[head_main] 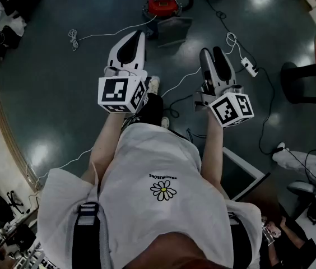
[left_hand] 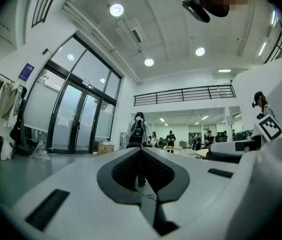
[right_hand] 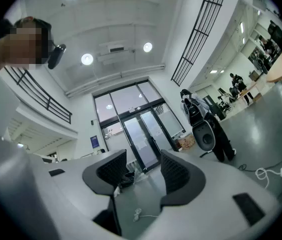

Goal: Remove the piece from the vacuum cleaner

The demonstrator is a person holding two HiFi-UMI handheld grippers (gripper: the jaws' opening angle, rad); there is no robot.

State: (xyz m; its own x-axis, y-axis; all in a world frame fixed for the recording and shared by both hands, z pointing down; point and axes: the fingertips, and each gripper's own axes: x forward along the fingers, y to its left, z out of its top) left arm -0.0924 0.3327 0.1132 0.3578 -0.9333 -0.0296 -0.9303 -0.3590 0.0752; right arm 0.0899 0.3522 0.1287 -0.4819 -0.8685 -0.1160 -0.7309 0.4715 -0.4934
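The left tool (head_main: 138, 36) is pressing its jaws together; the right tool (head_main: 213, 52) is gaping wide, empty. Both are hovering over open floor (head_main: 63, 83), well apart from the vacuum cleaner (head_main: 162, 3).

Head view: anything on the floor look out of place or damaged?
Nothing looks spilled or broken. What stands out is loose cabling: a white cord ends in a coil after trailing away from the red vacuum cleaner, and a power strip lies out in the open. Likely a trip hazard.
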